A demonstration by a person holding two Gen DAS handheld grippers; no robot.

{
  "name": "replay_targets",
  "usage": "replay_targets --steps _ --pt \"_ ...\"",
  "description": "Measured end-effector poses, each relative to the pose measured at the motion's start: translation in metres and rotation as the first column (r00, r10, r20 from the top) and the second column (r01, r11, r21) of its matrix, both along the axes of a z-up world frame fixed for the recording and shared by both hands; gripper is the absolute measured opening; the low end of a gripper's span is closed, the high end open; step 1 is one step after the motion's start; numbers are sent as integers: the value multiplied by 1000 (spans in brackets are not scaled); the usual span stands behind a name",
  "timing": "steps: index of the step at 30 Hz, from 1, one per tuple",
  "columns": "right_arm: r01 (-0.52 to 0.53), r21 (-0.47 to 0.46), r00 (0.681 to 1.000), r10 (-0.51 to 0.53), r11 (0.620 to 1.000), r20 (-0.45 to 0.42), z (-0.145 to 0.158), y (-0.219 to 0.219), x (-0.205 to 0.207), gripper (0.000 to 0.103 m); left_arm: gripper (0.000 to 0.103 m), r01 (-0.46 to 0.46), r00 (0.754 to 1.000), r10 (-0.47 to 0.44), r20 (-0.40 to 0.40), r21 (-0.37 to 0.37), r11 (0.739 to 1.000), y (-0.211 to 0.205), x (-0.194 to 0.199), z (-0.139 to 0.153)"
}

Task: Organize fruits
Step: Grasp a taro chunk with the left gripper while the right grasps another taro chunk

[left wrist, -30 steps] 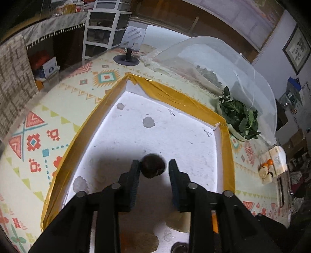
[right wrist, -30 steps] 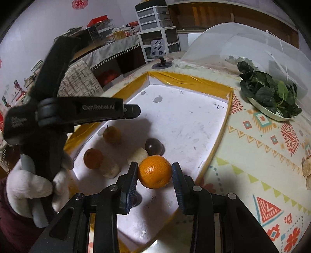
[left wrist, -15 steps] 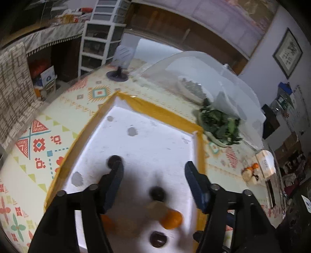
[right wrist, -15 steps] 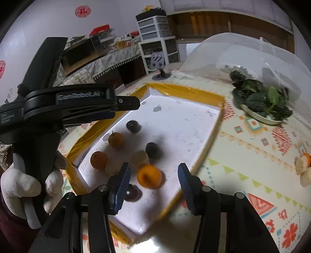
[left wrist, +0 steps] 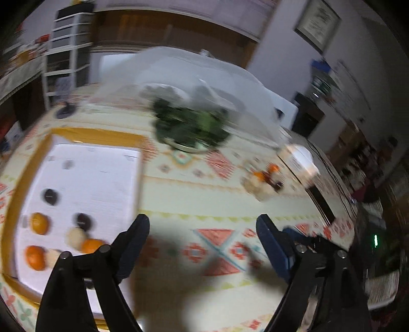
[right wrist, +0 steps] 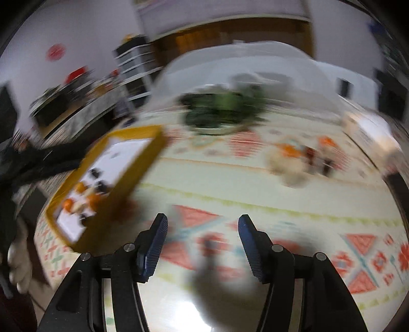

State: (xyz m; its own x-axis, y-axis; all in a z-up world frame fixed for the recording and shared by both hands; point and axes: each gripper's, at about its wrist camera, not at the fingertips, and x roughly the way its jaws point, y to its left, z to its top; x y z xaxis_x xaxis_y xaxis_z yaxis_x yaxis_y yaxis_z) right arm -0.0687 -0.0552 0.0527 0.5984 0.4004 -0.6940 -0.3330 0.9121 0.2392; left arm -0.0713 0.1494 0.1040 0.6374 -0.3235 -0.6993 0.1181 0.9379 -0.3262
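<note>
Now both your left gripper [left wrist: 203,226] and right gripper [right wrist: 202,226] gape wide and hold nothing above the patterned counter [left wrist: 204,184]. Far left, the fruits [left wrist: 64,229] sit clustered on the yellow-rimmed tray [left wrist: 94,136], sorted there, I judge; round, blurred, showing no long axis.

Honestly nothing readable here, both views are smeared with motion blur. The dark-framed picture on the white wall [left wrist: 317,22] might carry writing but it's just a pale smudge. Same for the round red sticker on the white wall [right wrist: 55,51], whatever's on it is lost. The white carton at the surface's edge [left wrist: 299,159] shows no legible label either.
</note>
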Motion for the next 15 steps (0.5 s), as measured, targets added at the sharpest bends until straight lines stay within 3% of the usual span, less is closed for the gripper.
replay_targets --steps 5,8,15 --pt "163 43 986 -162 986 -30 -5 -74 24 62 86 85 994 -86 -62 -12 996 -48 7 -34" --pt "204 65 979 -202 977 -37 -5 -95 37 62 86 99 989 -97 -109 16 995 -67 15 -57" --pt "170 54 985 -168 984 -31 -9 -79 78 62 86 88 988 -77 -134 72 994 -76 24 -78"
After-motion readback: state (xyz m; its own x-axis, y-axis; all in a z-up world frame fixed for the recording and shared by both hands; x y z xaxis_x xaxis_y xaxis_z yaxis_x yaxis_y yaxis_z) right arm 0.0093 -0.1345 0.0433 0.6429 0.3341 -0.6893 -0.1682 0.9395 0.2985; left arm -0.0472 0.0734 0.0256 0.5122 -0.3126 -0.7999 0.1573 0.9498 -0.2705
